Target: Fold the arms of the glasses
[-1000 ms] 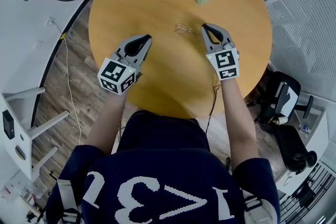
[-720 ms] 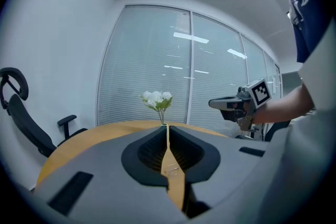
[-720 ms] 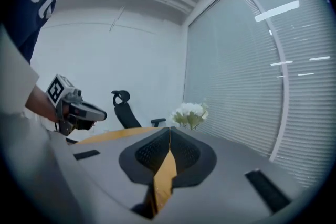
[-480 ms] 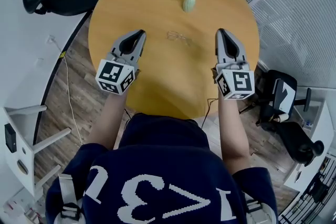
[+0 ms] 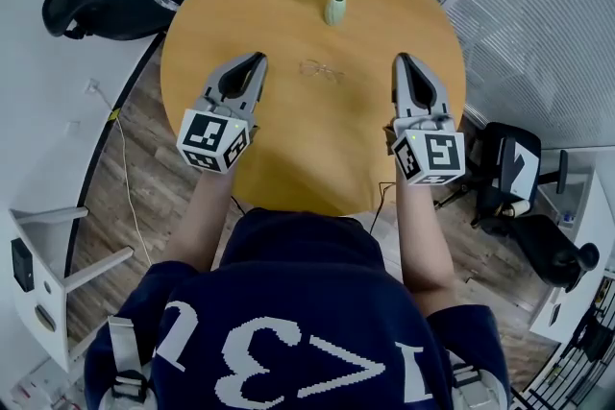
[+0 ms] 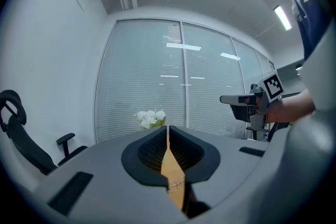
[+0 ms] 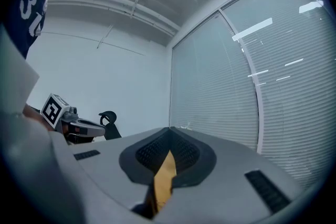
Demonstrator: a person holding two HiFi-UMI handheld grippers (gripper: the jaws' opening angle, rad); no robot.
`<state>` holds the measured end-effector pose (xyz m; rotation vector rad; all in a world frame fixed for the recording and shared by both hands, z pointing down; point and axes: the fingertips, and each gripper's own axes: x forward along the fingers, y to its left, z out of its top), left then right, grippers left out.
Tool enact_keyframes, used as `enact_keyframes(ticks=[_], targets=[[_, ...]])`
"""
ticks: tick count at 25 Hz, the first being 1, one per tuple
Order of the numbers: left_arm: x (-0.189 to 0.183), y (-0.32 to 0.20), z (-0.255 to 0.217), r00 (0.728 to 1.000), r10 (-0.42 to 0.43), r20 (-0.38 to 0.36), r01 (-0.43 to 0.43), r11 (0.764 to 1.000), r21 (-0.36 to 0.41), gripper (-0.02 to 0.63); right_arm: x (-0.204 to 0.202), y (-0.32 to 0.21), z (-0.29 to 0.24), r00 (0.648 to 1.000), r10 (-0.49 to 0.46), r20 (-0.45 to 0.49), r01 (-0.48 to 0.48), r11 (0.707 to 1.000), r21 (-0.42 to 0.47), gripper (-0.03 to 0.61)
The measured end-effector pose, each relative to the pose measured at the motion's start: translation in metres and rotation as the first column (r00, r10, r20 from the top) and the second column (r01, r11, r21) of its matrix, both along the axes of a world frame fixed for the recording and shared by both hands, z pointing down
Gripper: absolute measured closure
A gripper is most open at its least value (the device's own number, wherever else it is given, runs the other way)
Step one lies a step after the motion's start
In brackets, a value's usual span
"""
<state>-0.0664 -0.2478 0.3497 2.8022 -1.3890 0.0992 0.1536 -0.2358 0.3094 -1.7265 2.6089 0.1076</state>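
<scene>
The left tool (image 5: 258,59) and right tool (image 5: 400,60) hang higher over the worktop (image 5: 307,144) than a second ago, the right drawn back from the glasses (image 5: 320,69). Both point level, clenched and empty. The glasses lie between them, touching neither; a vase (image 5: 334,10) stands beyond.

Thin wire-framed glasses (image 5: 321,70), lying flat on round wooden table (image 5: 288,149), below vase (image 5: 333,11)
</scene>
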Motion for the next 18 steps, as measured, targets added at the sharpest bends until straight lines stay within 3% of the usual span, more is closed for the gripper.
enact_keyframes(ticks=[18], targets=[[-0.0003, -0.0003, -0.0050, 1.000, 0.003, -0.009, -0.003, 1.000, 0.007, 0.588, -0.0020, 0.0049, -0.0045, 1.000, 0.014, 0.002, -0.014, 1.000, 0.002, 0.554]])
